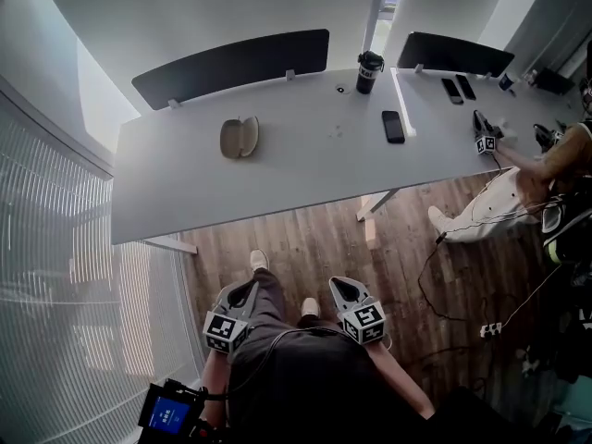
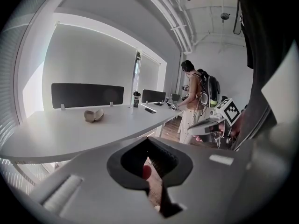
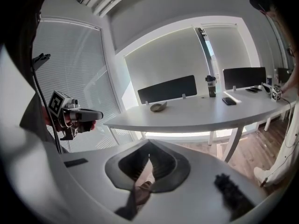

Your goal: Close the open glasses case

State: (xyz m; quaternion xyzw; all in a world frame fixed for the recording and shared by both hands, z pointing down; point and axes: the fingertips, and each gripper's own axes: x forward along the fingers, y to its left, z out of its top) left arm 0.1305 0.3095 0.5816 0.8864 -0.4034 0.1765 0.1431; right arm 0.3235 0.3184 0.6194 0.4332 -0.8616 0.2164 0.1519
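On smooth desk [image 1: 305,160], oval clamshell case [image 1: 239,137]

One glasses case [image 1: 239,138], one cup [image 1: 369,71], three phones [image 1: 393,126], two screens [image 1: 231,66]

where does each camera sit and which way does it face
Head view: on the person's head, steeply down on table, open glasses case, left gripper, right gripper, own legs.
Left gripper view: on the left gripper, facing the table over its shut jaws; right gripper at right.
Right gripper view: likewise on the right gripper; left gripper at left.
Shared: all three show the glasses case.
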